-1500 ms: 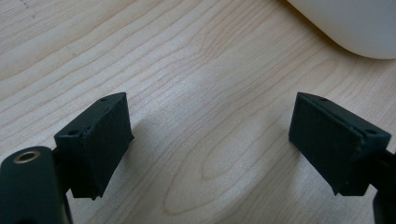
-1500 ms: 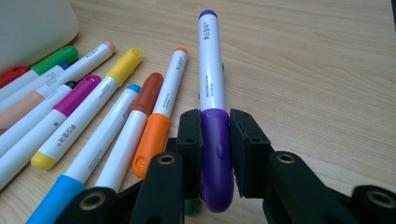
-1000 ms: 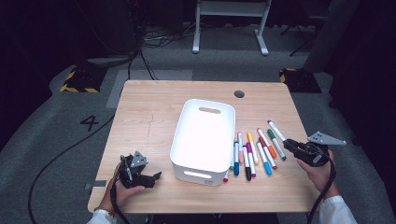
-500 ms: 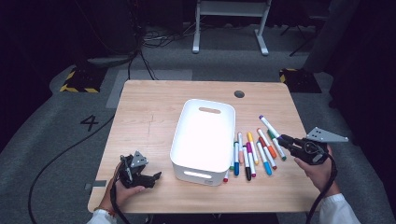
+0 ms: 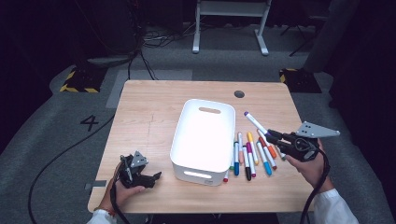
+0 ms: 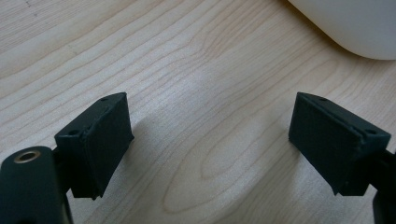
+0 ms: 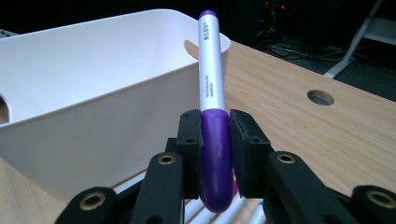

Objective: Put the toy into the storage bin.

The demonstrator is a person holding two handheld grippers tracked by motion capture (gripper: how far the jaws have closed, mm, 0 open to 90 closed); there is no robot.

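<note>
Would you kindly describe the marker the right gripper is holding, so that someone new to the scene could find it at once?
Start at the white bin in the middle of the wooden table, then look to its right, where a row of markers lies. Just beyond them the right gripper is shut on the purple marker. Unlike its neighbours, it is lifted off the table, its purple end clamped between the jaws.

The counter (image 5: 154,116) is pale wood with a clear grain and a smooth, low-sheen finish. On it the white bin (image 5: 204,135) looks like smooth plastic, faintly glossy along its rim. The purple marker (image 7: 213,116) has a glossy white plastic barrel with printed lettering and a shiny purple cap. The right tongs (image 7: 215,154) gripping it are matt black plastic with brass-coloured metal rivets; the left tongs (image 6: 210,144) have dull, slightly rough black pads.
</note>
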